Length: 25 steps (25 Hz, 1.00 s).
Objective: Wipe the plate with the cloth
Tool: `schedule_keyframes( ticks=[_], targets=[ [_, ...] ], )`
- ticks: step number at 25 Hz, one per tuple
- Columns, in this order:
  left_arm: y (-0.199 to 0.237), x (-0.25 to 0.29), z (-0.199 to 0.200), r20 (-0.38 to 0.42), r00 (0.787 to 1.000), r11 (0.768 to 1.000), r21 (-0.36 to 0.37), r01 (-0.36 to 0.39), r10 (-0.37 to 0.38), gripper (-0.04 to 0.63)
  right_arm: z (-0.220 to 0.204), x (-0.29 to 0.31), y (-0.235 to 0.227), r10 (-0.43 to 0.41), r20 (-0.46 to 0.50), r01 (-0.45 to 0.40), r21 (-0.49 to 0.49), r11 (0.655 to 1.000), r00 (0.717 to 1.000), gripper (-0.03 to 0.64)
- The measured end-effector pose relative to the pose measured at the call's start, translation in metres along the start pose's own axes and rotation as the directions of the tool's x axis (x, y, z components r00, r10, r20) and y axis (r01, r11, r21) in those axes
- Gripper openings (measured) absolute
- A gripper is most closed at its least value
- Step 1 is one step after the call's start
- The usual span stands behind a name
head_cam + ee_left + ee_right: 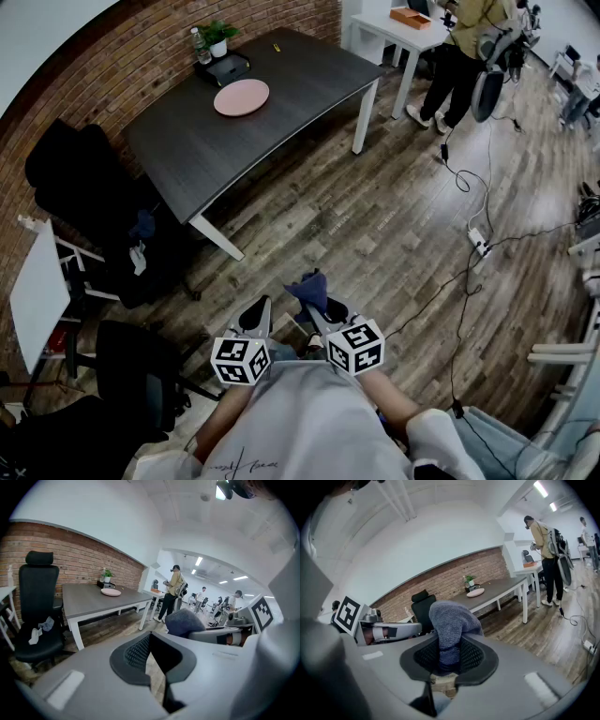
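A pink plate (241,97) lies on the dark table (291,75) across the room, far from both grippers. It also shows small in the left gripper view as the plate (111,592) and in the right gripper view as the plate (475,592). My right gripper (323,314) is shut on a blue cloth (310,290), which bunches up above its jaws as the cloth (450,620). My left gripper (255,319) is beside it, shut and holding nothing, with its jaws together (149,656). Both are held close in front of the person's body, above the wooden floor.
Black office chairs (75,178) stand left of the table. A potted plant (218,37), a bottle and a black tray sit at the table's far end. A person (464,56) stands at a white desk (412,33). Cables (469,234) run over the floor on the right.
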<state>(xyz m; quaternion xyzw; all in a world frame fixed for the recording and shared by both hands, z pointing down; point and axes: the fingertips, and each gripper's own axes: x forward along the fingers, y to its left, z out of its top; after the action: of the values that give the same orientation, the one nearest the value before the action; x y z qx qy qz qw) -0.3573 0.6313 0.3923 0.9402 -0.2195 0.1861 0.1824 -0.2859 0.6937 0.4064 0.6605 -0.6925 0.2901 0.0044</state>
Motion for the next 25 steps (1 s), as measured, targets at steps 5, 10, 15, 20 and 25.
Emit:
schedule_keyframes(
  ticks=[5, 10, 15, 20, 25],
  targets=[
    [-0.009, 0.007, 0.010, 0.011, 1.000, 1.000, 0.022, 0.008, -0.008, 0.003, 0.020, -0.004, -0.001, 0.005, 0.036, -0.003, -0.044, 0.999, 0.999, 0.081],
    [-0.011, 0.016, 0.013, -0.008, 1.000, 1.000, 0.015, 0.023, -0.023, 0.003, 0.027, 0.001, -0.007, 0.021, 0.035, -0.020, -0.043, 0.999, 0.999, 0.081],
    [-0.003, 0.027, 0.011, -0.037, 0.999, 0.999, -0.019, 0.038, -0.039, 0.009, 0.031, 0.011, -0.020, 0.025, 0.050, -0.027, 0.056, 0.998, 0.998, 0.095],
    [0.021, 0.048, 0.021, -0.059, 0.998, 0.999, -0.039, 0.018, -0.020, 0.009, 0.036, 0.030, -0.047, 0.000, 0.009, -0.001, 0.101, 0.995, 1.000, 0.097],
    [0.058, 0.084, 0.055, -0.049, 0.999, 0.999, -0.050, 0.015, -0.018, 0.009, 0.059, 0.073, -0.062, -0.010, -0.017, 0.012, 0.108, 0.994, 1.000, 0.106]
  ],
)
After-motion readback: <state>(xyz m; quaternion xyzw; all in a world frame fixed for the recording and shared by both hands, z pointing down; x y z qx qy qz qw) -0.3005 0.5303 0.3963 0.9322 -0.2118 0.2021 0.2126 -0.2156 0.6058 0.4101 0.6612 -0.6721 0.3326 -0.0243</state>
